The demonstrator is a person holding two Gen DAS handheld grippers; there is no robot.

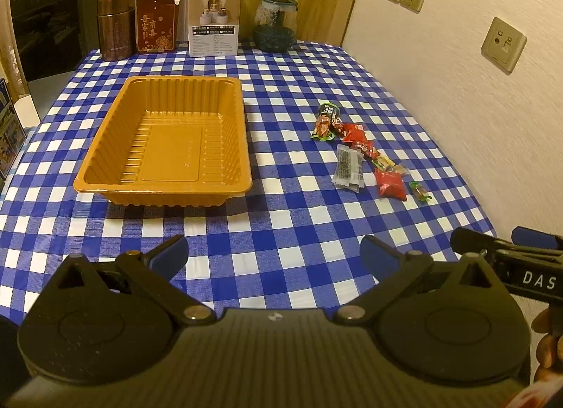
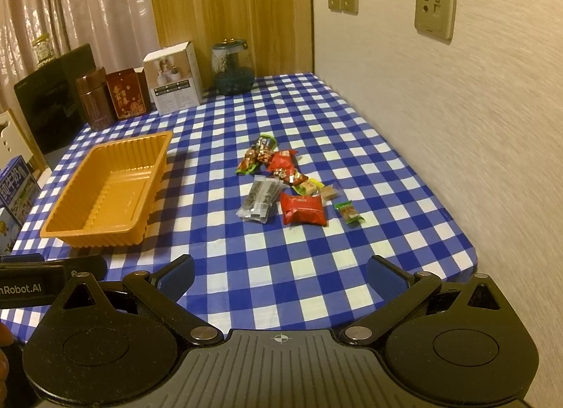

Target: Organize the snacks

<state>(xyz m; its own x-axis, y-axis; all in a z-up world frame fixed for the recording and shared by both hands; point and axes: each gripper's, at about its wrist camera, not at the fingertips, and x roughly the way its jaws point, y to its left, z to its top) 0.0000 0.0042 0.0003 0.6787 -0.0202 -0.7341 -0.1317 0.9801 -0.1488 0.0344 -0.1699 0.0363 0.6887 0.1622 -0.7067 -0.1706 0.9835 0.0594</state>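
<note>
Snacks [image 2: 281, 186] lie in a loose line ahead of my right tool [image 2: 279, 278], running away from it; the empty orange tray [image 1: 105, 176] sits ahead-left of my left tool [image 1: 274, 255]. Both tools gape, holding nothing. I judge the right nearer.

The tray [image 1: 165, 140] sits on the counter [image 1: 281, 232], left of a cluster of snacks [image 1: 366, 154] — the two well apart. Behind them, along the counter's far edge, stand a canister [image 1: 116, 24], a packet [image 1: 155, 25], a box [image 1: 214, 21] and a jar [image 1: 275, 24], left to right.
</note>
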